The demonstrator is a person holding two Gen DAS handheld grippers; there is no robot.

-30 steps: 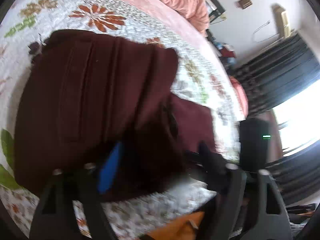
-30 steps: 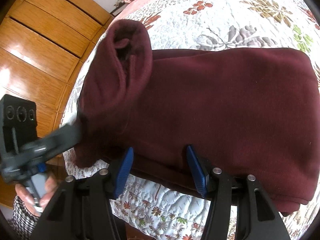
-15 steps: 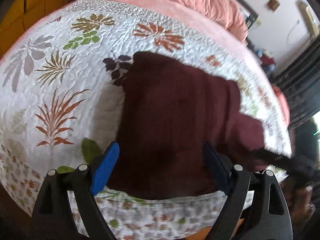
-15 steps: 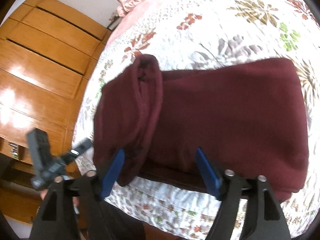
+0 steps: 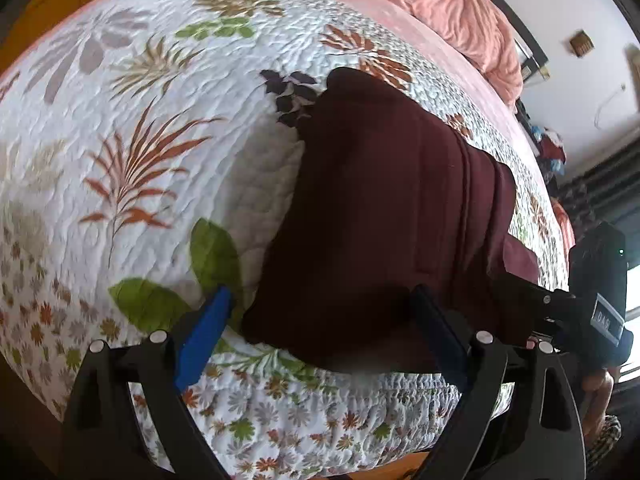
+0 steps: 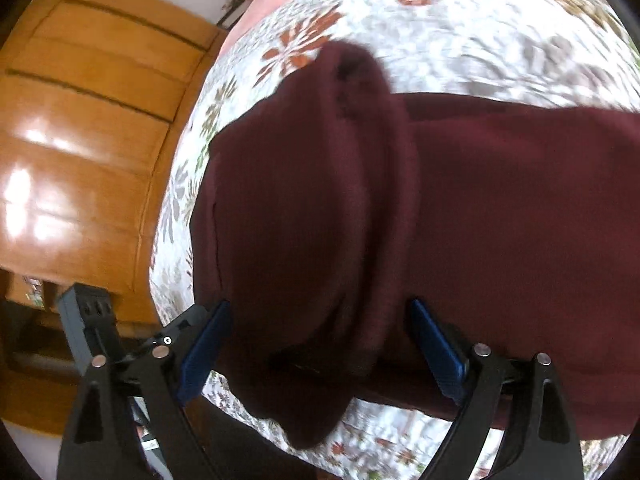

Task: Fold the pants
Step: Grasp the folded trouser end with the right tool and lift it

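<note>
- Quilted white bedspread with leaf and flower prints (image 5: 168, 128) covers the bed and fills most of both views; its edge with the small floral border drops away just in front of both tools.
- Glossy orange-brown wooden wardrobe panels (image 6: 80, 140) stand beyond the bed's left side in the right wrist view.
- Crumpled pink blanket (image 5: 452, 4) lies heaped at the far end of the bed.
- Dark maroon fleece pants (image 5: 384, 216) lie on the bedspread near its front edge, folded over into a thick stack with stepped layer edges along the right side. In the right wrist view one end rises in a rolled hump with a tube-like opening at the top (image 6: 352, 76), and a loose flap hangs past the bed edge; this view is motion-blurred, so whether that flap is a leg end or the waist is hard to say.
- Left gripper (image 5: 320, 332), black frame with blue pads, has its jaws spread wide either side of the pants' near edge, holding nothing.
- Right gripper (image 6: 320, 344) is likewise spread wide, straddling the hanging hump of fabric without pinching it.
</note>
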